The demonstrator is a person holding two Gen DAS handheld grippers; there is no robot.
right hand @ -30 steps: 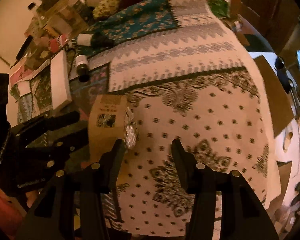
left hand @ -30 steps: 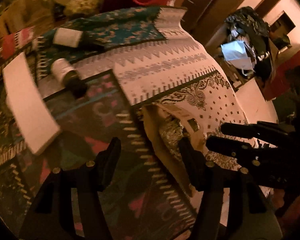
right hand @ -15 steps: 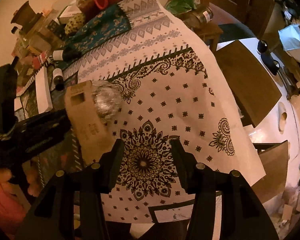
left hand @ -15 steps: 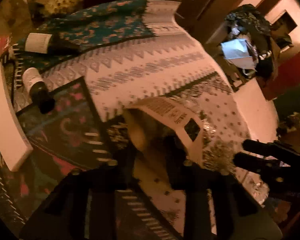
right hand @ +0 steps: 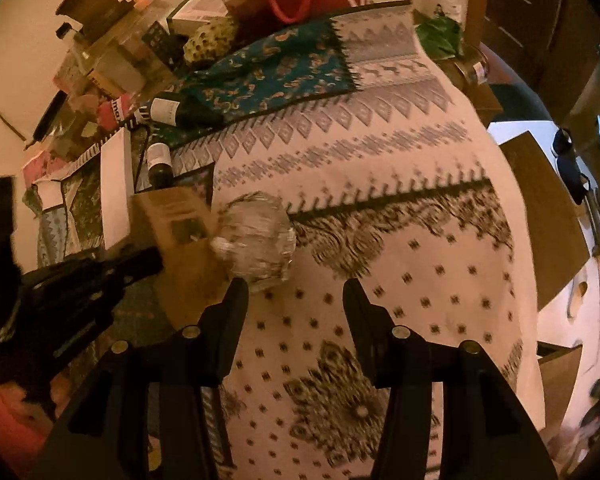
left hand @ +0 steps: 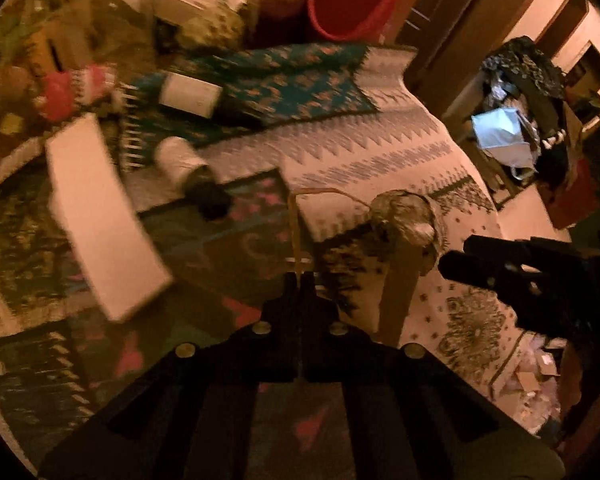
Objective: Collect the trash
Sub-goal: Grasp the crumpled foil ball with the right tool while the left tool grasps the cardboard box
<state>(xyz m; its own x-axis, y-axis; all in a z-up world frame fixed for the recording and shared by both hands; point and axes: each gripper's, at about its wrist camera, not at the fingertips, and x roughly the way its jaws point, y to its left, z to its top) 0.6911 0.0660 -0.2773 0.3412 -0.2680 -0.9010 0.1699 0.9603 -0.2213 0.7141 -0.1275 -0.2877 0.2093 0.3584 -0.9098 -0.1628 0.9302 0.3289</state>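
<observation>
Collection step: left gripper [left hand: 300,280], jaws shut on the brown paper bag's [right hand: 188,256] edge, holds it open beside the foil ball [right hand: 256,236]; right gripper [right hand: 296,292], part-open and empty, must next grasp the ball, near-left on the tablecloth [right hand: 400,240].

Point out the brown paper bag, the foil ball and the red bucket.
brown paper bag [right hand: 188,264], right wrist view, its flat front.
foil ball [right hand: 256,240], right wrist view, its crinkled middle.
red bucket [left hand: 352,0], left wrist view, its outer wall.

Motion blurs the white box [left hand: 100,216] and bottles [left hand: 188,164]; labels unreadable.
</observation>
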